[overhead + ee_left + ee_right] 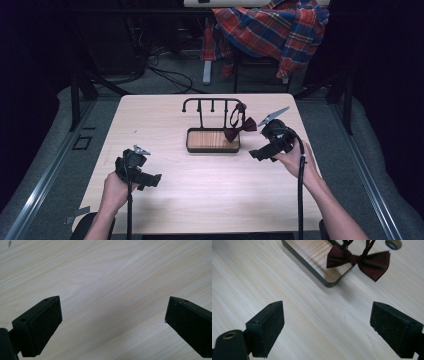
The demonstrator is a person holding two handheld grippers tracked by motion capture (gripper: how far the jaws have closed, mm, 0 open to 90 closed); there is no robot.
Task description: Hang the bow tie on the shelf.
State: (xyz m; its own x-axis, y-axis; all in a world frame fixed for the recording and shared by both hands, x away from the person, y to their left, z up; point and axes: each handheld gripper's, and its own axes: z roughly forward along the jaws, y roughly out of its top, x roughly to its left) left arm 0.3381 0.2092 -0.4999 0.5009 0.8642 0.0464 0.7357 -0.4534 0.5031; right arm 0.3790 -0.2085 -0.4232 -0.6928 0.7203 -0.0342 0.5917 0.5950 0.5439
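Your right tool [327, 332] stands wide open, holding nothing; the dark red bow tie [359, 261] hangs ahead of it by its strap from the hook rack [212, 102]. Judged light, soft, floppy: pinch the centre knot. Left tool [112, 325] open, empty over bare bench [105, 272]

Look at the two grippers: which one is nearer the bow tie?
The right gripper. It sits just beside the dark red bow tie hanging on the black rack; the left gripper rests far off near the table's front edge.

Dk red bow tie [240, 126], blk rack [211, 104], plaid shirt [272, 29]
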